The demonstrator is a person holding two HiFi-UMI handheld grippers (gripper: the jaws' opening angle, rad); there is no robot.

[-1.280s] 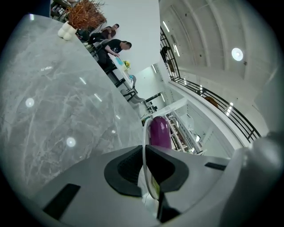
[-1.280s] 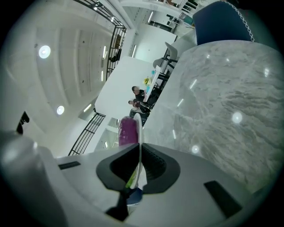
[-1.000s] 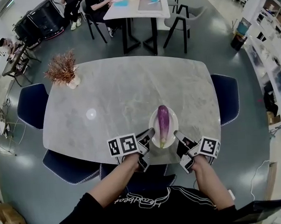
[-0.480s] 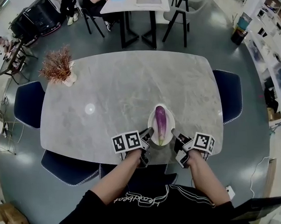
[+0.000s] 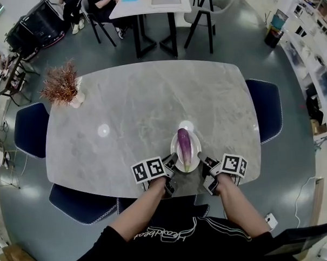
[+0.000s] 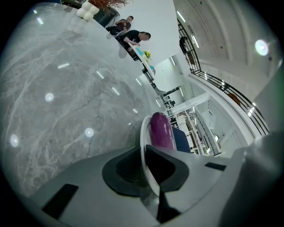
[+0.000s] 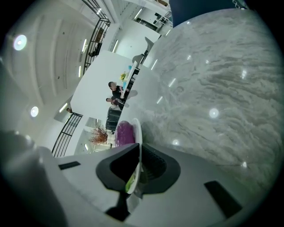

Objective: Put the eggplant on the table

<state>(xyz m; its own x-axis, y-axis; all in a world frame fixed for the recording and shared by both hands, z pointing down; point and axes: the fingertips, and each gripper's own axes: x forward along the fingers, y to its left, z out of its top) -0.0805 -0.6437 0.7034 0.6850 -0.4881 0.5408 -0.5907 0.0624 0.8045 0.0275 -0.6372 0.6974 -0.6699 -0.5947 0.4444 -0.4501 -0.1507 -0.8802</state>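
A purple eggplant [image 5: 184,142] lies on a small white plate [image 5: 193,161] near the front edge of the grey marble table [image 5: 130,107]. My left gripper [image 5: 169,161] is at the plate's left rim and my right gripper [image 5: 203,161] at its right rim. The left gripper view shows the jaws of the left gripper [image 6: 148,162] shut on the thin plate rim [image 6: 143,133], with the eggplant [image 6: 162,131] just beyond. The right gripper [image 7: 134,167] likewise clamps the plate rim [image 7: 138,133] beside the eggplant [image 7: 124,132]. Whether the plate rests on the table I cannot tell.
A dried plant in a pale vase [image 5: 61,85] stands at the table's far left corner. Dark blue chairs [image 5: 31,130] [image 5: 265,114] [image 5: 80,200] flank the table. Another table with seated people [image 5: 147,3] is at the back.
The head view has shifted and pulled back a little. Both grippers stay at the plate's two sides, and the plate with the eggplant keeps its place near the front edge.
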